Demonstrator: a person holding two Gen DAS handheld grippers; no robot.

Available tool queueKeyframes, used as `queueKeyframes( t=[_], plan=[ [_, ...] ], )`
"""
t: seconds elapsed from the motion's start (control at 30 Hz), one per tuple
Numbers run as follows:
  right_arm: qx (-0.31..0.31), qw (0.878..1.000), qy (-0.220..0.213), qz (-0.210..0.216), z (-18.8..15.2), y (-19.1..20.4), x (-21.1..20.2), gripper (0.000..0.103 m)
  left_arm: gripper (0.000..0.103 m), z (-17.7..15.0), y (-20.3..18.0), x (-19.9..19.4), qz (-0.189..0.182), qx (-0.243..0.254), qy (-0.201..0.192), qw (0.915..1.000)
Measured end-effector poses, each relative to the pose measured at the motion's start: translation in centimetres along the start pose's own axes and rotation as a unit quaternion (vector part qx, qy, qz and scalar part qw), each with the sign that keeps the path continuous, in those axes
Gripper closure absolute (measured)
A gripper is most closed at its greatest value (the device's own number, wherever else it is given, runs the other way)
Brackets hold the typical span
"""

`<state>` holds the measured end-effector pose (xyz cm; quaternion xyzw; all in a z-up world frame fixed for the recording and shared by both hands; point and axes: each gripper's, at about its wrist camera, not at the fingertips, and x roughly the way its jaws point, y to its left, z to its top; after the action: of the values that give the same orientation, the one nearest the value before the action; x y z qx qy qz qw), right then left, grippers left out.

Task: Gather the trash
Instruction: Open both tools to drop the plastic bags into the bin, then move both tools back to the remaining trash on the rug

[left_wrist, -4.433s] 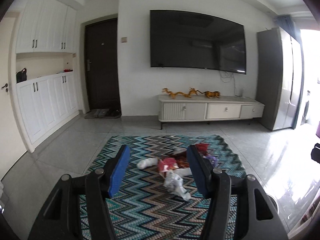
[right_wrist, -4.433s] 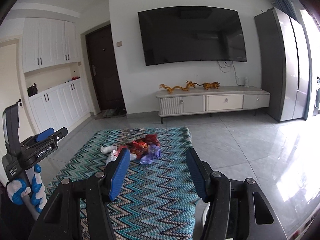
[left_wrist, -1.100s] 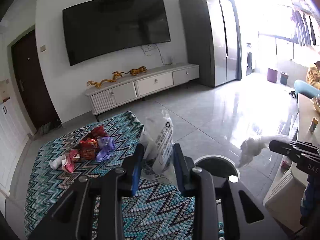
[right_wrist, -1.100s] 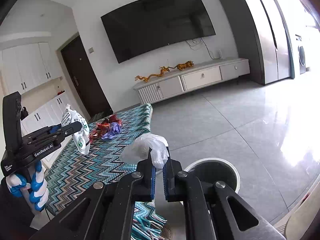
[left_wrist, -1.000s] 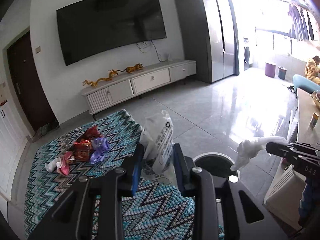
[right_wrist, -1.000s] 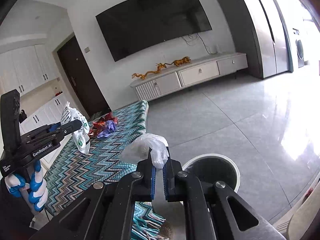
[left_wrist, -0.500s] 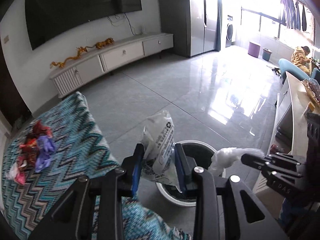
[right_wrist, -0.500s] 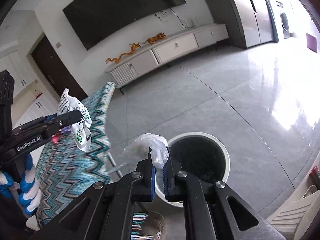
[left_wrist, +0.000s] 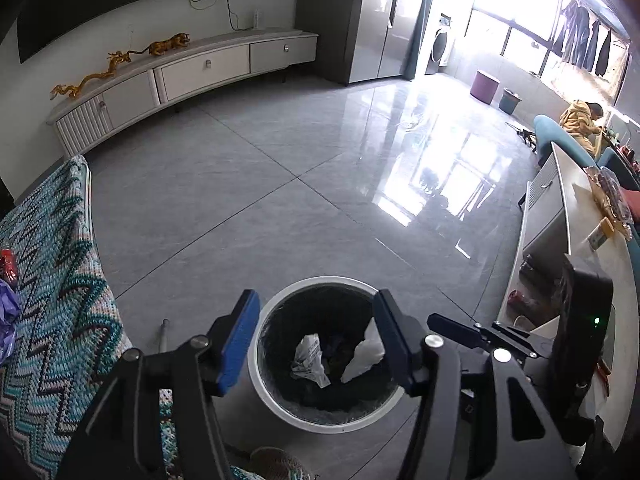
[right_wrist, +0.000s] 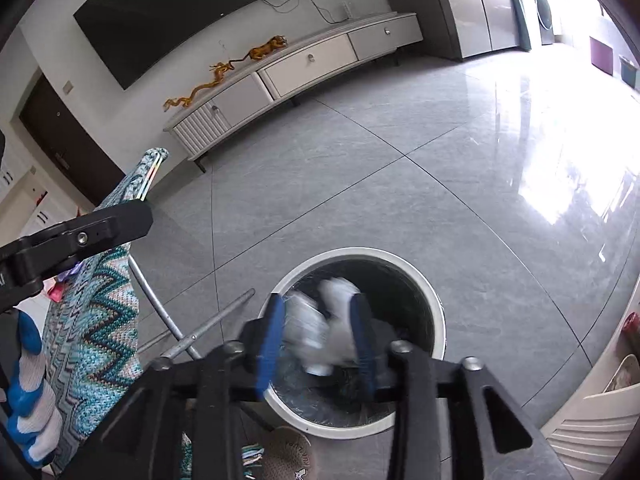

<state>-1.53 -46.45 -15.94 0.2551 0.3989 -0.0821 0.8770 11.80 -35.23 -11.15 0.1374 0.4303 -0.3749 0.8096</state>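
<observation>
A round white-rimmed bin (left_wrist: pixel 276 400) with a dark liner stands on the floor right under both grippers. My left gripper (left_wrist: pixel 316 336) hangs above its mouth, jaws opening, nothing between them. A printed plastic bag (left_wrist: pixel 308 360) and a white crumpled piece (left_wrist: pixel 364 354) lie inside the bin. In the right wrist view my right gripper (right_wrist: pixel 318 338) is over the bin (right_wrist: pixel 436 320), jaws opening. Blurred white trash (right_wrist: pixel 320 320) shows between its fingers, loose and dropping. The left gripper's tip (right_wrist: pixel 80 236) reaches in from the left there.
A table under a zigzag cloth (left_wrist: pixel 52 320) borders the bin on the left, with red and purple wrappers (left_wrist: pixel 8 280) at its edge. Its metal legs (right_wrist: pixel 192 336) stand beside the bin. A white counter (left_wrist: pixel 580 240) runs along the right. A person (left_wrist: pixel 580 120) sits far off.
Both grippers swung from above the table down to the bin. The left let go of the printed bag, now in the bin. The right opened and its white trash is falling.
</observation>
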Motion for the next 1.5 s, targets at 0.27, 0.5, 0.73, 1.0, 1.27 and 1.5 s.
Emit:
queueKeyframes(
  t=[0.27, 0.5, 0.73, 1.0, 1.27, 1.5],
  plan=[
    [0.009, 1.0, -0.005, 0.003, 0.1, -0.1, -1.3, 0.063, 0.045, 0.2, 0.4, -1.9, 0.017, -0.001, -0.023, 0.9996],
    [-0.005, 0.999, -0.033, 0.022, 0.1, 1.5, -5.1, 0.063, 0.045, -1.0, 0.3, -5.9, 0.077, 0.014, -0.056, 0.9954],
    [-0.033, 0.998, -0.053, 0.017, -0.4, 4.0, -8.5, 0.063, 0.045, -3.0, 0.1, -10.3, 0.119, 0.018, -0.091, 0.9886],
    [-0.066, 0.994, -0.083, 0.025, -0.9, 7.2, -12.2, 0.06, 0.028, -5.1, 1.5, -15.6, 0.15, 0.001, -0.13, 0.98],
    [-0.114, 0.986, -0.112, 0.038, -1.2, 12.0, -16.0, 0.059, 0.028, -7.0, 3.0, -21.2, 0.166, -0.018, -0.177, 0.9699],
    [-0.166, 0.974, -0.141, 0.054, -1.8, 16.8, -19.8, 0.059, 0.028, -8.8, 5.5, -26.0, 0.189, -0.041, -0.22, 0.956]
  ],
)
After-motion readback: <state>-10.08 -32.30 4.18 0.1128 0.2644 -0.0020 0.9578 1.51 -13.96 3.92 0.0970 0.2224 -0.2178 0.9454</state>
